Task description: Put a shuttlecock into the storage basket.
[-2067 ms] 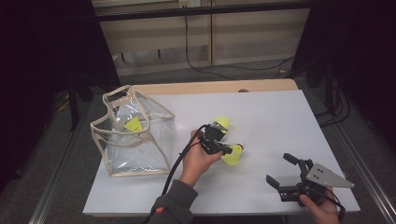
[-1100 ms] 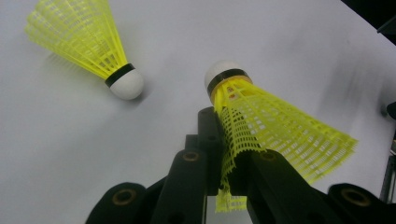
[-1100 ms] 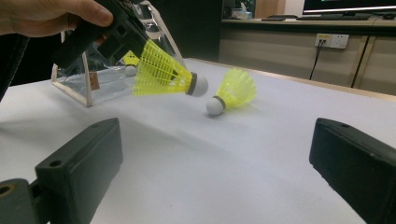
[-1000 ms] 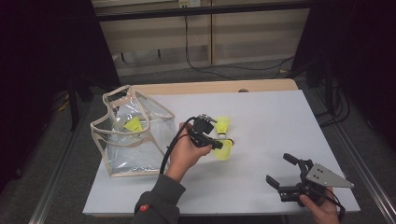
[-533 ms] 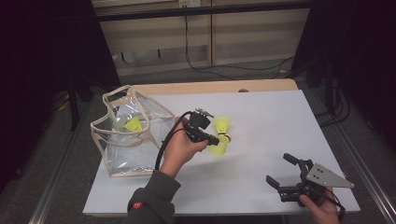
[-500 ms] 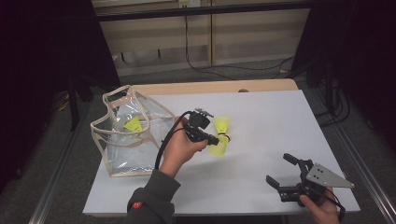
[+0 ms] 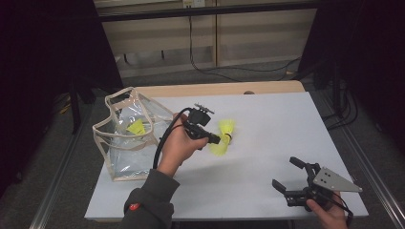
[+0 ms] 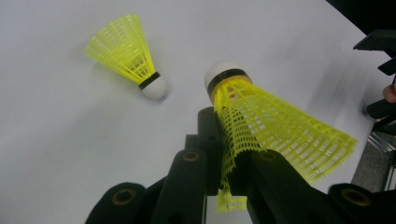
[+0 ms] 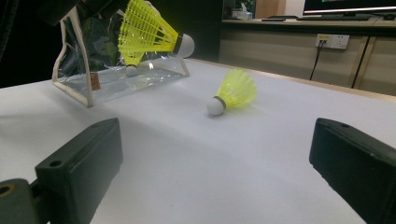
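Shuttlecock (image 8: 261, 121) pinched in left tongs (image 8: 224, 154), lifted off the surface (image 7: 267, 157). One shuttlecock (image 7: 136, 127) is bagged; another (image 7: 226, 127) remains. Right tongs (image 7: 291, 174) are spread.

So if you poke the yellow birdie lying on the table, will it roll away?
Probably only in a curve: the shuttlecock on the table lies on its side, with a wide skirt and a small round cork. It looks light, mostly open mesh. The skirt likely bends; the held shuttlecock creases where the left hand-held gripper pinches it.

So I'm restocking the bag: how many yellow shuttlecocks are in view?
3: one shuttlecock gripped in the left gripper's jaws, one lying on the table, one inside the clear bag. The bag's folds may hide more.
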### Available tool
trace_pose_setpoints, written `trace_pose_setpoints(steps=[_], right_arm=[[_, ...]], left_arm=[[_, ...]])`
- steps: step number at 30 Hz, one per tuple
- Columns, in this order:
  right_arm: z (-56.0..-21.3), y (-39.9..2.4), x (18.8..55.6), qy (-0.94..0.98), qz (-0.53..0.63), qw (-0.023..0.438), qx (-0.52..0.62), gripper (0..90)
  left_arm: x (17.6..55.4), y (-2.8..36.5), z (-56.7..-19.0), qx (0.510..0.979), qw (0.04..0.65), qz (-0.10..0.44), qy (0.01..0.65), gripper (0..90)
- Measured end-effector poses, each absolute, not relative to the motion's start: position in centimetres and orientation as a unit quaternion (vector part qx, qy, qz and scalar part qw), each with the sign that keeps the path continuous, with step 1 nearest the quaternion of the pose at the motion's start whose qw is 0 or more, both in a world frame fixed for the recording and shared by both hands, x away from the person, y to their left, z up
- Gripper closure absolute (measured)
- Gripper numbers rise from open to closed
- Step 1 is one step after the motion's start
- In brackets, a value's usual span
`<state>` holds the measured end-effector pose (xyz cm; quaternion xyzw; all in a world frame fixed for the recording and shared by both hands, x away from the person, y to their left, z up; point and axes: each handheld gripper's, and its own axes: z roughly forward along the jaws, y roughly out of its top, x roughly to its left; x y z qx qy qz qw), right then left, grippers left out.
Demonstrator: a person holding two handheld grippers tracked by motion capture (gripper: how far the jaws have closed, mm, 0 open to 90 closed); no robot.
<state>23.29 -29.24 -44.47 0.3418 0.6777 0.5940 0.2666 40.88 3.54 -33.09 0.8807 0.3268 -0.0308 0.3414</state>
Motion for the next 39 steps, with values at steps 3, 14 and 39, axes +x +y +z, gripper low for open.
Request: trace_pose_setpoints(steps=[3,14,39], right_arm=[[-44.5,-29.3,23.3,0.678,0.594,0.266,0.342,2.8],[-44.4,-29.2,23.3,0.678,0.594,0.267,0.342,2.8],[-44.4,-29.2,23.2,0.677,0.595,0.266,0.343,2.8]], left_arm=[[41.0,3.7,-32.7,0.880,0.339,-0.027,0.331,87.5],[41.1,4.1,-30.7,0.879,0.339,-0.029,0.333,87.4],[41.6,5.6,-27.3,0.875,0.335,-0.024,0.348,87.6]])
